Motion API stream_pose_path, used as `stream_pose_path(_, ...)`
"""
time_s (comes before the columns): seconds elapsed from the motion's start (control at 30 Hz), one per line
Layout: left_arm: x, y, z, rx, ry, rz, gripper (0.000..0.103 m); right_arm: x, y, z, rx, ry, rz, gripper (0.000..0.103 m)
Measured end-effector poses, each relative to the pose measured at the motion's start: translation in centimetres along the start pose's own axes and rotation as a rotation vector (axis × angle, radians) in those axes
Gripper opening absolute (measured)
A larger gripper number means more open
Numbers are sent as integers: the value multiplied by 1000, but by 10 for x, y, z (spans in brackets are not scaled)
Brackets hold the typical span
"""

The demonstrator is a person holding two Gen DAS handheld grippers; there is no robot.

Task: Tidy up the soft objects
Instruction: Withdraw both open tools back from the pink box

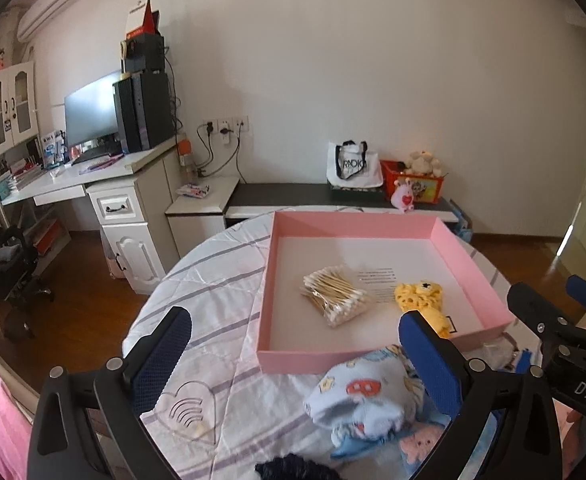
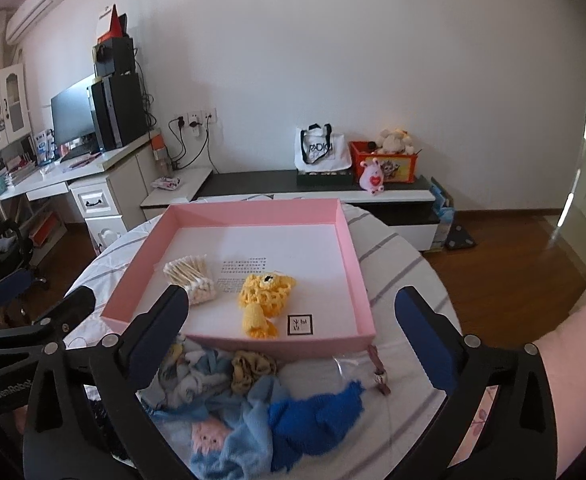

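We hold our right gripper with its jaws spread wide and nothing between the pads; our left gripper is likewise wide and empty. Just under and ahead of both lies a heap of soft things on the striped bedcover: a patterned baby cloth, a blue knitted piece and a light blue towel. Beyond the fingertips sits the pink tray, touching the heap's far edge. Inside it, a yellow crocheted toy lies near the front, with a bag of cotton swabs to its left.
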State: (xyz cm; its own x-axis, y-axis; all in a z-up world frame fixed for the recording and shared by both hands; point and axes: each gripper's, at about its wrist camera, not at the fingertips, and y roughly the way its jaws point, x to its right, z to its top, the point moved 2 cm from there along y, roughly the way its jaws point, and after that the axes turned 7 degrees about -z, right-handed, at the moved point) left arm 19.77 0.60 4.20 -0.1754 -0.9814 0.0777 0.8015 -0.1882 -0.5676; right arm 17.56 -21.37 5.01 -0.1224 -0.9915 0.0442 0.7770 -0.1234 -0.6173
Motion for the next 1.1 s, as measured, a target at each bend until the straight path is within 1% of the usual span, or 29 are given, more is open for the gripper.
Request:
stream_pose_path(0.13, 1, -28, -12, 25, 4, 2, 103, 5, -22, -2, 28, 15, 4, 103)
stream_pose_path(0.4, 12, -86, -31, 106, 36, -7, 103, 7, -69, -4, 106, 11, 3, 103)
stream_pose_path(0.47, 14, -100, -34, 128, 44, -17, 103, 7, -81, -5, 131, 6, -13, 103)
stream_pose_path(0.6, 16, -129, -41, 184, 54, -19, 103, 3, -106, -5, 204, -21, -76, 103)
stream_pose_path(0.77, 17, -162, -54, 253, 70, -19, 103, 5, -131, -2, 278, -15, -77, 103)
stream_pose_path(0.83, 19, -172, -58, 278, 78, -17, 103, 5, -139, -1, 305, -18, -83, 103)
stream_pose_path(1.03, 25, -186, -62, 334, 85, -6, 103, 4, -161, 1, 375, -27, -95, 103)
stream_pose_path(1.1, 25, -190, -64, 354, 88, 1, 103, 2, -170, 1, 413, -28, -102, 103)
